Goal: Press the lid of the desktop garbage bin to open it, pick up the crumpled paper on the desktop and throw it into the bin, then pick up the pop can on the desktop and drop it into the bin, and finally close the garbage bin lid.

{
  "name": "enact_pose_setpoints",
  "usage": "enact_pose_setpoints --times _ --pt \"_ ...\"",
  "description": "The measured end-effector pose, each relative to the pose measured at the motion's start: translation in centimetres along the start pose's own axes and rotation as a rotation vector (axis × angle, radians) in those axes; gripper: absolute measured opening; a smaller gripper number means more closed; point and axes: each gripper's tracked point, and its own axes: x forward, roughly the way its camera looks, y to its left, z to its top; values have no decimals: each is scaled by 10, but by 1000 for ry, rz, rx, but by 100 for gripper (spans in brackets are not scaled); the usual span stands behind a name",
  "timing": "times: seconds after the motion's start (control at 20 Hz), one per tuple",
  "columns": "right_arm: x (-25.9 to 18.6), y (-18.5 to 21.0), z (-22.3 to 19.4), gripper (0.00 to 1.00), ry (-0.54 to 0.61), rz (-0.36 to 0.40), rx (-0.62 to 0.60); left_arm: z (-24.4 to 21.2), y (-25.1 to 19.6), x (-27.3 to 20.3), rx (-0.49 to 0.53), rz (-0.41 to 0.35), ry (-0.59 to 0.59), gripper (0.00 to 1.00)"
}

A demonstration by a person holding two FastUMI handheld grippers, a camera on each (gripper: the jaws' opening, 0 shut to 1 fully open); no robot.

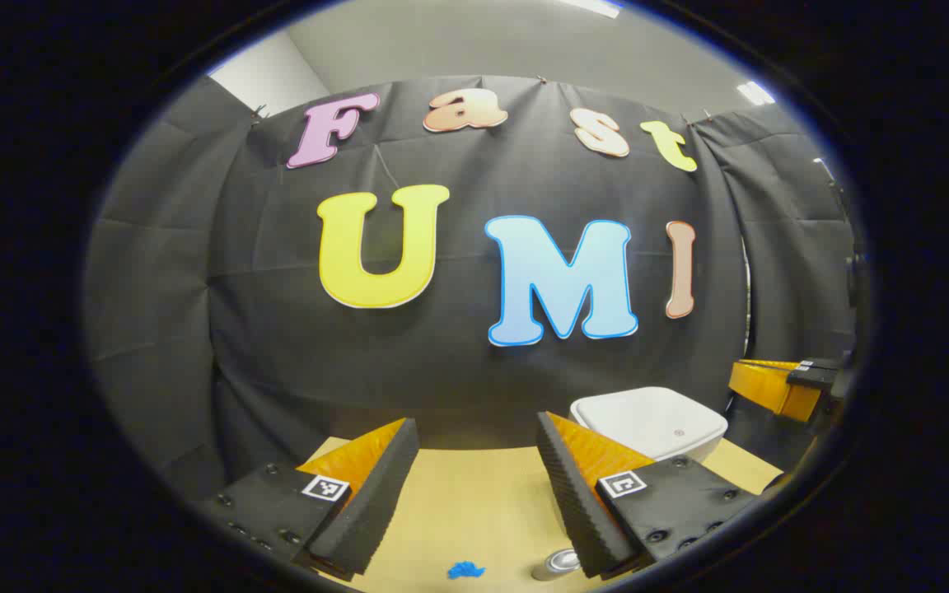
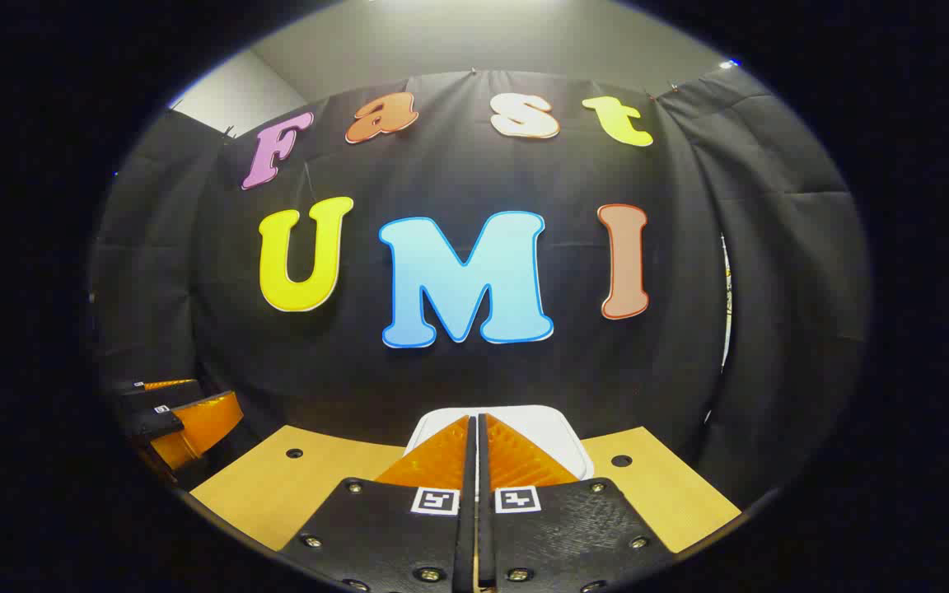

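The white desktop bin [image 1: 647, 420] stands at the back of the wooden table with its lid down. Low in the left gripper view, a blue crumpled paper [image 1: 466, 569] lies on the table, and the silver top of a pop can [image 1: 555, 564] shows beside it, partly behind my finger. My left gripper [image 1: 474, 424] is open and holds nothing, hovering left of the bin. My right gripper [image 2: 474, 418] is shut with nothing between its fingers, and its tips point at the bin's lid [image 2: 536, 432] just beyond them. Whether they touch the lid cannot be told.
The wooden table [image 2: 277, 494] has small round holes [image 2: 621, 460] near its back corners and ends at the black cloth wall. The left gripper [image 2: 182, 416] appears at the left of the right gripper view; the right gripper [image 1: 779, 383] appears at the right of the left gripper view.
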Motion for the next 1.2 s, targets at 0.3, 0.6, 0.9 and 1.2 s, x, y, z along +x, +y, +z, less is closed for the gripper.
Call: enact_pose_setpoints --times 0.3,0.6,0.9,1.2 --pt "17 9 -4 2 17 38 14 -2 -3 12 19 5 -1 94" --pt "26 11 -9 1 31 44 7 -3 2 16 23 12 3 94" --pt "44 10 -25 1 54 34 -34 -5 4 19 19 14 9 94" --pt "55 -4 -51 2 115 -9 -15 -9 11 18 13 23 19 94"
